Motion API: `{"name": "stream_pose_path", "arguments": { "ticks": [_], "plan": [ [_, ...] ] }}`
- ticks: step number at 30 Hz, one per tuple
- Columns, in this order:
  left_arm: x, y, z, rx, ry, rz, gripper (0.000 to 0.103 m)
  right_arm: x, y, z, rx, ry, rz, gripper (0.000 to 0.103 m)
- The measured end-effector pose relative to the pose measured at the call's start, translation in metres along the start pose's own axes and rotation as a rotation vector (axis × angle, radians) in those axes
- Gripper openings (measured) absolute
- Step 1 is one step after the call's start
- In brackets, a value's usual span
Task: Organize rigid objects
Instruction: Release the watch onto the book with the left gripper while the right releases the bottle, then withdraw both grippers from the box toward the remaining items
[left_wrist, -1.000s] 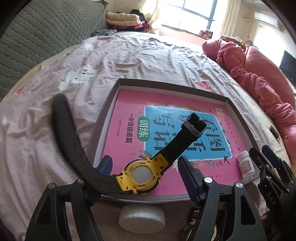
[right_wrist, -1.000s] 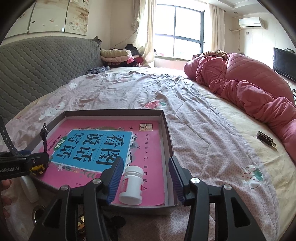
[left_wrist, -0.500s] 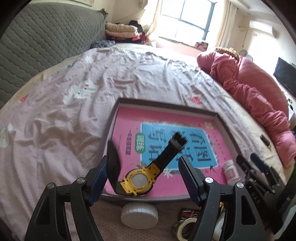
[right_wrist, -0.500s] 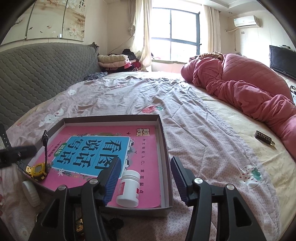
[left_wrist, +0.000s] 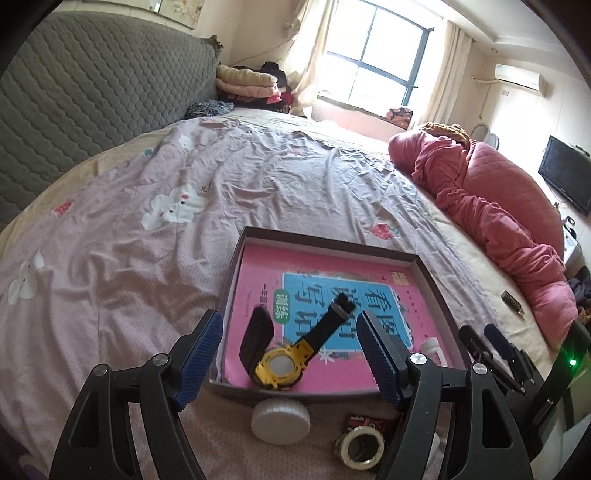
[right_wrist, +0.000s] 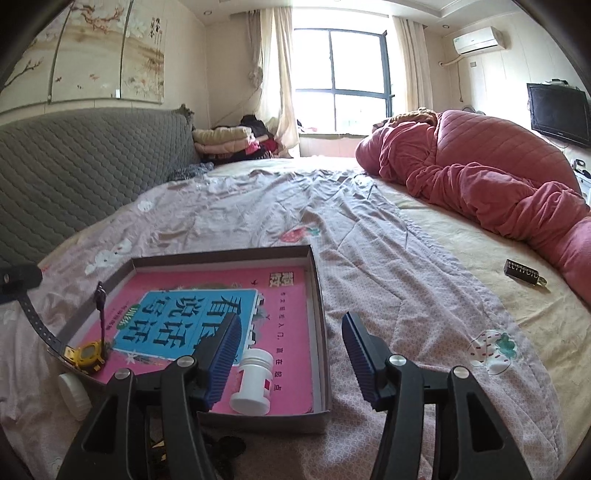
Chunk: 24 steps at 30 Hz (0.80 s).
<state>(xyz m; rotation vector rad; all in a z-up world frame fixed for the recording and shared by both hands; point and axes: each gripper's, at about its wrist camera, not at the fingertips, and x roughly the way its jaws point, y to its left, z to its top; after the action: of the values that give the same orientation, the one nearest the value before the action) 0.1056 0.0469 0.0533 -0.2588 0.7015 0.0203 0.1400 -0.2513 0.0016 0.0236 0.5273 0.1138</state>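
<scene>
The left gripper (left_wrist: 288, 354) is hanging spread wide, touching nothing. The right gripper (right_wrist: 290, 354) has just been opening, empty. The yellow watch (left_wrist: 280, 365), black straps curling up, is lying in the tray's (left_wrist: 332, 245) near-left corner.

A shallow box (right_wrist: 317, 280) lies on a bed (right_wrist: 388, 266), a book (right_wrist: 207, 314) flat inside it. A watch (left_wrist: 280, 365) lies on the book at the box's near left corner, a small bottle (right_wrist: 253, 380) on its side at the near right. Just outside the near wall sit a round lid (left_wrist: 280, 419) and a tape roll (left_wrist: 360, 445). A bundled quilt (right_wrist: 498, 177) lies along the bed's right side, with a small key fob (right_wrist: 522, 272) before it.
</scene>
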Motion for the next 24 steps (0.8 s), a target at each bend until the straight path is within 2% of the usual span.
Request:
{"name": "stream_pose_path", "arguments": {
  "ticks": [1,11,24],
  "plan": [
    [-0.001,0.000,-0.003,-0.001,0.004,0.000,0.076,-0.002,0.000,-0.001,-0.001,-0.006,-0.001,0.065],
    [-0.014,0.005,-0.028,-0.027,0.027,-0.006,0.076,-0.026,0.006,-0.008,-0.014,-0.021,-0.004,0.066],
    [-0.037,0.000,-0.051,0.002,0.046,-0.024,0.076,-0.058,0.020,-0.023,-0.045,-0.015,-0.019,0.067]
  ]
}}
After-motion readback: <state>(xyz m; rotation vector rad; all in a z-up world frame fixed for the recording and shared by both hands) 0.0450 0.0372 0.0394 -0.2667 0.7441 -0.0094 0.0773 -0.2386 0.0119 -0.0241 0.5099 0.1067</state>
